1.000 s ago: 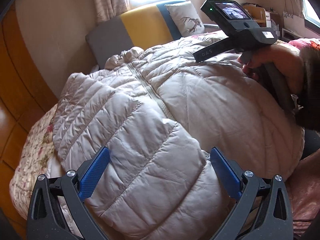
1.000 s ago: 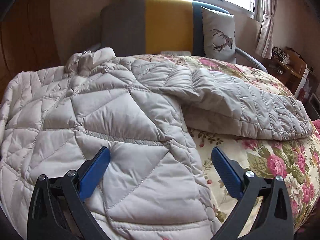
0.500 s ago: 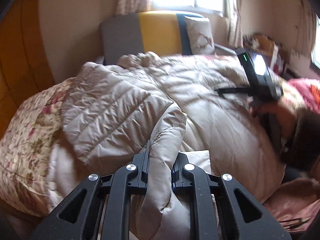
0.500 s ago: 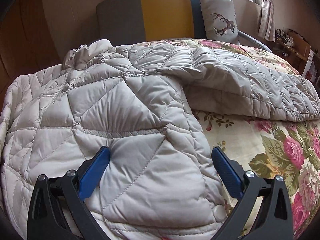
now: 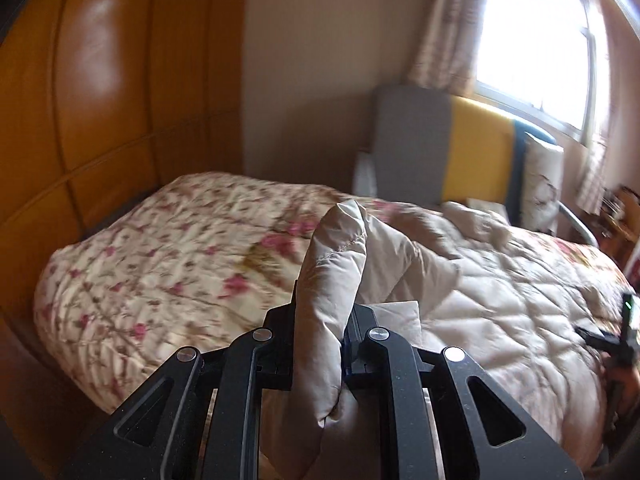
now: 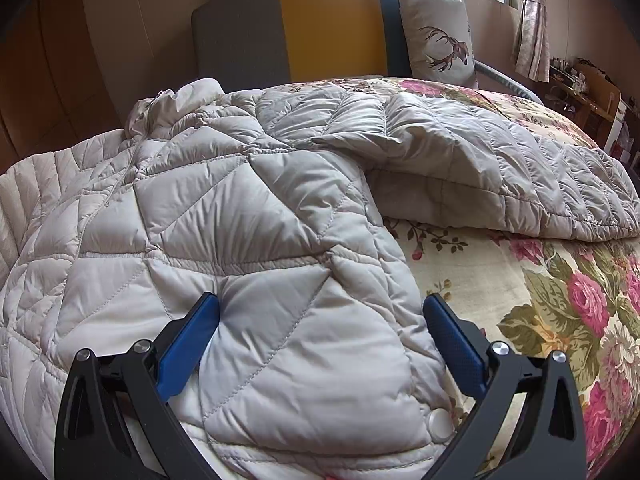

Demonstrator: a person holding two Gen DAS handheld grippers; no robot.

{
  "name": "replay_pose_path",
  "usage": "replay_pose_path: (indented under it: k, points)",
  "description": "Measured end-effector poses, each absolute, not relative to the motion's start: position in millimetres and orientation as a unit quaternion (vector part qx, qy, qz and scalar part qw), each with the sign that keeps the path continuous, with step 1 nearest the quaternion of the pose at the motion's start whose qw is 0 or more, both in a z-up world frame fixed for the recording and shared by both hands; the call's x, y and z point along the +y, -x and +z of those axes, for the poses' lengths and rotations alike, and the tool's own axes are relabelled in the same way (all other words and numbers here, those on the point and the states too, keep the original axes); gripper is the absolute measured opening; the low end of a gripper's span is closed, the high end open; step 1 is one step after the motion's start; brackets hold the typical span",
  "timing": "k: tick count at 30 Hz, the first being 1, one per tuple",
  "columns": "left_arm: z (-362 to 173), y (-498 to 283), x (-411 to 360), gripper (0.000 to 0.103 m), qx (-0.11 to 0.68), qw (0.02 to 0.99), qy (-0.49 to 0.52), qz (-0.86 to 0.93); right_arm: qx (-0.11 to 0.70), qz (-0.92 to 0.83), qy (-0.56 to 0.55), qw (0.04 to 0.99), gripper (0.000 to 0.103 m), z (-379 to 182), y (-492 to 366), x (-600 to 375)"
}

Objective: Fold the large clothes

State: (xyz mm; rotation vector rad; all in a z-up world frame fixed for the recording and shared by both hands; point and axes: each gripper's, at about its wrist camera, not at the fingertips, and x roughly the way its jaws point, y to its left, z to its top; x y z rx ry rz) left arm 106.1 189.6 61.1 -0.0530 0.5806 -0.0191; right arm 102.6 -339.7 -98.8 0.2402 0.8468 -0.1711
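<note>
We see our left black two-finger gripper [image 5: 320, 336] with jaws drawn tight together, pinching thick fold of beige quilted puffer jacket [image 5: 336, 264]; fold rises upright between fingers, above linkage. Left gripper points forward and slightly up, raised off surface. Our right black gripper with blue finger pads [image 6: 320, 344] has jaws spread wide, pads [image 6: 188, 344] set either side of jacket panel, left pad touching fabric, not clamped. Right gripper sits low, aimed level. In left view, right gripper body barely visible at far right edge, blurred.
</note>
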Motion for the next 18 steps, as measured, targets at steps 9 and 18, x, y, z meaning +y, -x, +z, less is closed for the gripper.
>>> replay_pose_path:
  k: [9, 18]
  points:
    - [9, -171, 304, 0.014, 0.346, 0.926, 0.102, 0.109, 0.410, -0.083, -0.116, 0.901, 0.101, -99, -103, -340]
    - [-21, -182, 381, 0.087, 0.348, 0.896, 0.187, 0.202, 0.410, -0.083, -0.116, 0.901, 0.101, -100, -103, -340]
